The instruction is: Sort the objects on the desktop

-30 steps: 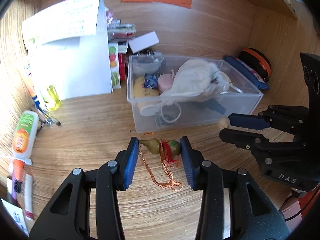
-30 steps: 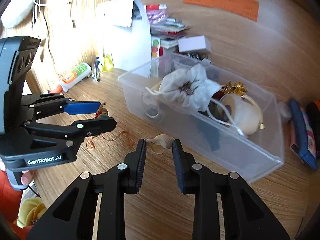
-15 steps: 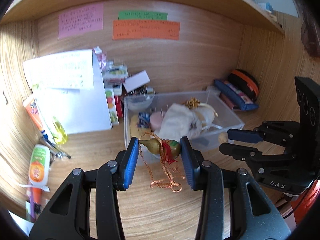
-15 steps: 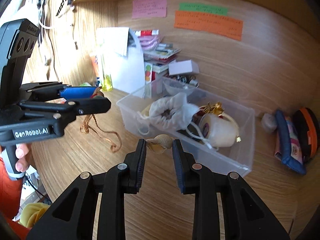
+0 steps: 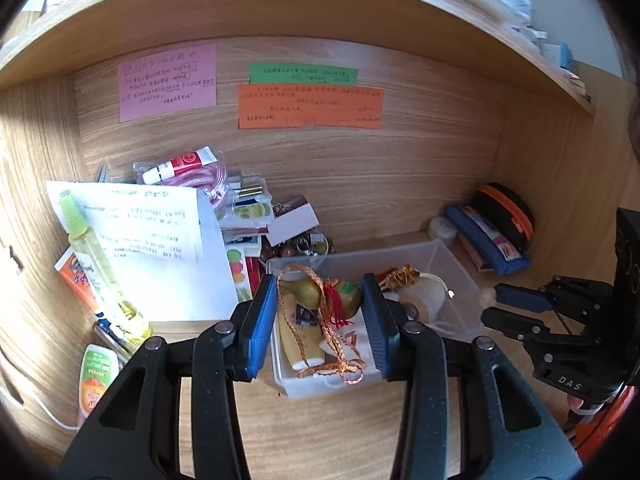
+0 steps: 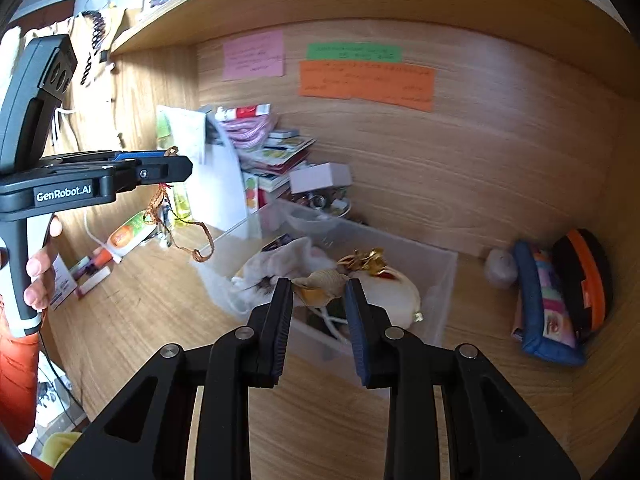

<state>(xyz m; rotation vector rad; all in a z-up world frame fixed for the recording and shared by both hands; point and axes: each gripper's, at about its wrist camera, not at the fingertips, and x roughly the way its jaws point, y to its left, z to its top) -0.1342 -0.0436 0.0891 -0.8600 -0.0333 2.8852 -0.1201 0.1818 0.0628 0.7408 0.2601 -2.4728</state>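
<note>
Wooden desk [image 5: 320, 440] fills both frames; my left gripper [image 5: 320, 308] pinches the gourd charm [image 5: 316, 296] mid-frame over the clear bin [image 5: 452, 256], my right gripper [image 6: 318, 296] pinches a seashell [image 6: 320, 282] above it

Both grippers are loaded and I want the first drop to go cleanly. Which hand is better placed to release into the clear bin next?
Probably the right. The right gripper holds a small shell with nothing trailing. The left gripper holds a gourd charm whose braided cord dangles and could catch the clear bin.
</note>
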